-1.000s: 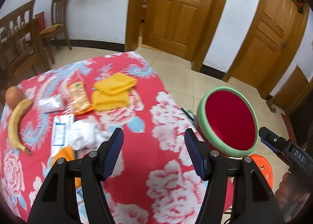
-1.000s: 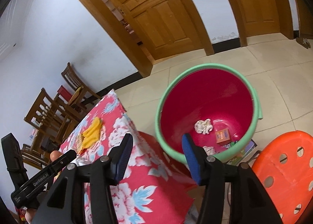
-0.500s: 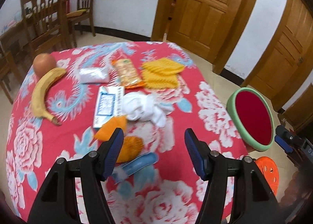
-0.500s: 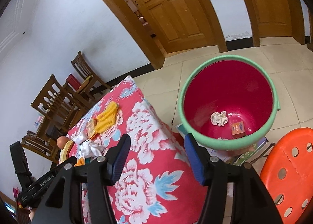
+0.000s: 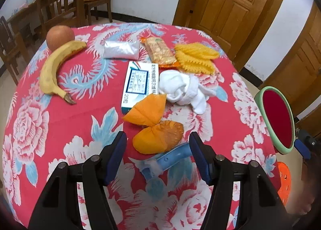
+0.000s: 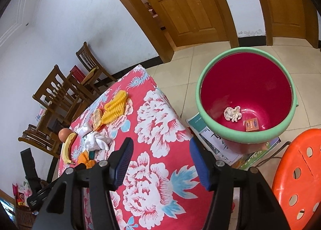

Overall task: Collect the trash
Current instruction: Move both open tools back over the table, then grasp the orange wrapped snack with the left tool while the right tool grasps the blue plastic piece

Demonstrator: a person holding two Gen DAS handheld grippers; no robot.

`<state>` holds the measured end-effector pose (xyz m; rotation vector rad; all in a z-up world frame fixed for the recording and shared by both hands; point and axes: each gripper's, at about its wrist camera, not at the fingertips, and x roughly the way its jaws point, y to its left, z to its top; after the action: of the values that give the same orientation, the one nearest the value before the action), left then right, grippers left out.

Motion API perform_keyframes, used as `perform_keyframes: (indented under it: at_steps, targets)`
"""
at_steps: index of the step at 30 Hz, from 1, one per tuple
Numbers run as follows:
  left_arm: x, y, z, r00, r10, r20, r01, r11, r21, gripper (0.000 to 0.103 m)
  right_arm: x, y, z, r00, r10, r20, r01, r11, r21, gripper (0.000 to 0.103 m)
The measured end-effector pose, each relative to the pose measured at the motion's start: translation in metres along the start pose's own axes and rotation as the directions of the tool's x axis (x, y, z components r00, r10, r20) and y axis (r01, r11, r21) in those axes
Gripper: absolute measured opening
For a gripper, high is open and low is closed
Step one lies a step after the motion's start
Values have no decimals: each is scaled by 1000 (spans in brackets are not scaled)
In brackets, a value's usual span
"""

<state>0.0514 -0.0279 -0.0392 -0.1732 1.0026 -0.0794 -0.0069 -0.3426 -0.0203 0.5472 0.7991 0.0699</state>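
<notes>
Red floral cloth covers the table (image 5: 84,113), and the litter sits in a loose cluster near its middle. Nearest the left gripper (image 5: 158,145) lie two pieces of orange fruit peel (image 5: 158,139), one touching the other, with a pale blue plastic razor-like handle (image 5: 172,157) just beside them; the jaws stand wide and hold nothing, straddling that peel from above, probably because it is the closest scrap to pick. Beyond lie a crumpled white tissue wad (image 5: 182,89), a white and blue medicine box (image 5: 140,83), an orange snack wrapper (image 5: 160,52), yellow foam fruit netting (image 5: 196,57) and a clear plastic bag (image 5: 122,49). A yellow banana (image 5: 54,69) and a round brown fruit (image 5: 60,36) look like keepers.

The right gripper (image 6: 160,163) hangs wide and empty over the table edge, facing the red bin with a green rim (image 6: 202,109) on the floor, which already holds a tissue ball (image 6: 232,113) and a small orange carton (image 6: 251,125).
</notes>
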Motion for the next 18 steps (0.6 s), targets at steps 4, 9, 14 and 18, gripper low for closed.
perform_keyframes:
  at_steps: [4, 9, 14, 18]
  targets:
    - [9, 1, -2, 1000, -3, -14, 3, 1000, -8, 65, 4, 1, -1, 1000, -3, -12, 3, 1000, -2, 61]
    - [17, 4, -4, 999, -42, -14, 42, 999, -24, 57, 9, 4, -4, 1000, -5, -29, 5, 1000, -9, 61]
    - [17, 7, -4, 998, -57, 2, 57, 998, -30, 51, 14, 8, -7, 999, -7, -48, 5, 1000, -23, 61]
    - [15, 9, -5, 997, -73, 6, 73, 997, -29, 46, 18, 12, -9, 998, -5, -61, 3, 1000, -30, 61]
